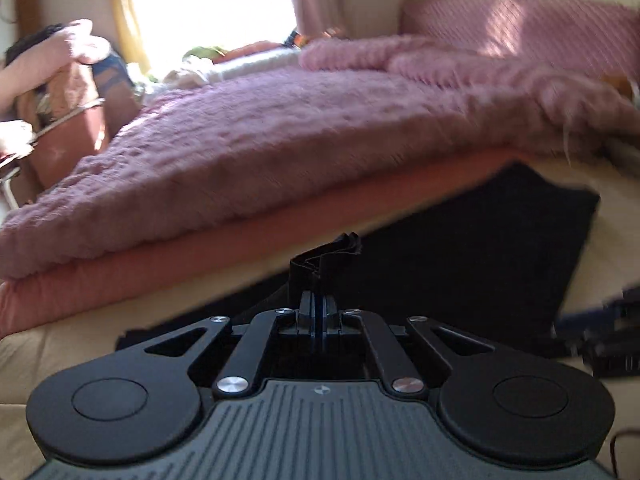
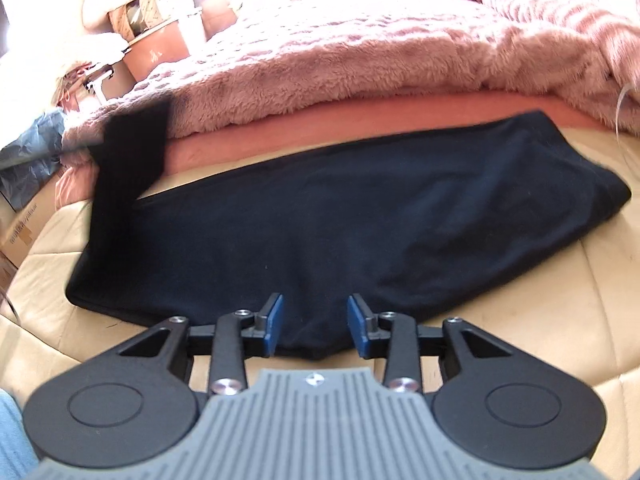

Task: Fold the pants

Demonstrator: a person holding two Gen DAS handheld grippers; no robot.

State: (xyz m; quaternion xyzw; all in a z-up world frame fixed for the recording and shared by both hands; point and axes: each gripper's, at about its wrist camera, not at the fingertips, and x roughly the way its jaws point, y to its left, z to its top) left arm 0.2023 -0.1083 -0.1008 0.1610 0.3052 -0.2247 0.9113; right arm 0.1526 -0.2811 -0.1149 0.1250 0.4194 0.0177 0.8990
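The dark navy pants (image 2: 340,216) lie flat and folded lengthwise on a cream quilted surface (image 2: 560,320). In the right wrist view my right gripper (image 2: 315,306) hovers over their near edge. It is open, its blue pads (image 2: 274,320) stand apart on either side of the cloth, and nothing is pinched. At the left end a blurred black strip of the pants (image 2: 132,152) rises off the surface. In the left wrist view my left gripper (image 1: 318,300) is shut on a bunched fold of the black fabric (image 1: 326,254), with the rest of the pants (image 1: 480,248) spread beyond it.
A fluffy pink blanket (image 2: 360,60) over a salmon layer (image 1: 200,256) borders the far side of the pants. A brown tub heaped with clothes (image 2: 156,40) stands at the far left, with blue cloth (image 2: 28,140) and a cardboard box (image 2: 20,232) near it. A bright window (image 1: 208,4) is behind.
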